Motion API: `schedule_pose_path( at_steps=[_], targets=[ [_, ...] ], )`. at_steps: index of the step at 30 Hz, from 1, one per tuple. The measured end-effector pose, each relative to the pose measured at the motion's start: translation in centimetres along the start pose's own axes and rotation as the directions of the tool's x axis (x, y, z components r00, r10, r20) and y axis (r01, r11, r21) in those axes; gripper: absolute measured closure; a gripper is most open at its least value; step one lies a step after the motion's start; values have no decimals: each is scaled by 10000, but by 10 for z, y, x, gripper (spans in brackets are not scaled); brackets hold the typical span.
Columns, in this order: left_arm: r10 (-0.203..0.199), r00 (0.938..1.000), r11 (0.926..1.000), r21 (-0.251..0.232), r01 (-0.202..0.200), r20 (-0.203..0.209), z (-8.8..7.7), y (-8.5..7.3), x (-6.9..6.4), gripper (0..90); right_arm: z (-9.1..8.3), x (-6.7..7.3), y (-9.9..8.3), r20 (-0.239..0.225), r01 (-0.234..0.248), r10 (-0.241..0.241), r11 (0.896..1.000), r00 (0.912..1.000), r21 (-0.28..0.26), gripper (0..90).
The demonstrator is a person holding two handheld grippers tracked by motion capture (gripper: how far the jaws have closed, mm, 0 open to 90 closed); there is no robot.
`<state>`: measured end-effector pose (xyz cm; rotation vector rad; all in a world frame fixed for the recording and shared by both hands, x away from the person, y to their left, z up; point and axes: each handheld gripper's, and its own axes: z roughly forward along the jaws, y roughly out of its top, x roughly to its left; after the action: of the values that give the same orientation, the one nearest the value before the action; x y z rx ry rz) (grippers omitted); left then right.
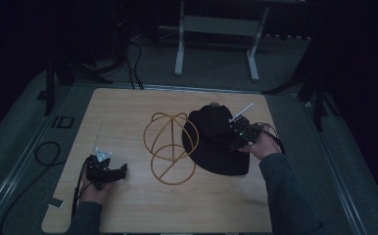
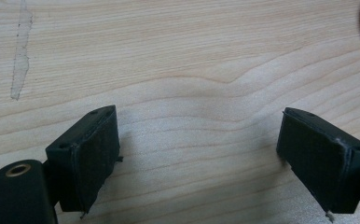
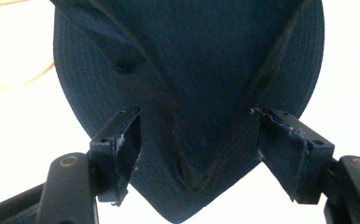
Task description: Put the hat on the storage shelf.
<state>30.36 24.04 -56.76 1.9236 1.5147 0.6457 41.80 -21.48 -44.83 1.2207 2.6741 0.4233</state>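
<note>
Left half of the wooden table point(image 1: 128, 210) is bare board; the left gripper point(image 1: 109, 172) sits low over it near the front-left, jaws spread with nothing but wood grain between them. Mid-table, a yellow wire frame point(image 1: 170, 147) of crossing hoops blocks a straight pass across. Just right of it, touching or nearly so, a dark cap point(image 1: 215, 139) covers the right side; the right gripper point(image 1: 236, 134) is at it, jaws parted around the cloth. Front edge strip is free.
</note>
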Motion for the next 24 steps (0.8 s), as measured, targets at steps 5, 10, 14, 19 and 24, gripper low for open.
schedule_pose_path(
  at_steps=[5, 10, 14, 19, 24],
  targets=[
    [-4, 10000, 10000, -1, 4, 1, 0, 0, 0, 134, 2, 1, 8, 40, 39, -39, 10000, 10000, 12, 319],
    [-8, 10000, 10000, 8, 8, -3, 0, 0, 0, 134, 6, 1, 15, 129, -44, 43, 10000, 9999, 82, 340],
    [-9, 10000, 10000, 5, 9, -5, 0, 0, 0, 135, 9, 0, 20, 41, -131, 131, 9997, 9999, 185, 371],
    [-10, 10000, 10000, 4, 10, -4, 0, 0, 0, 134, 11, -1, 23, -30, -118, 119, 9997, 9999, 232, 420],
    [-9, 10000, 10000, 4, 9, -3, 0, 0, 0, 134, 14, -2, 24, -176, -170, 175, 9994, 9997, 295, 449]
  ],
)
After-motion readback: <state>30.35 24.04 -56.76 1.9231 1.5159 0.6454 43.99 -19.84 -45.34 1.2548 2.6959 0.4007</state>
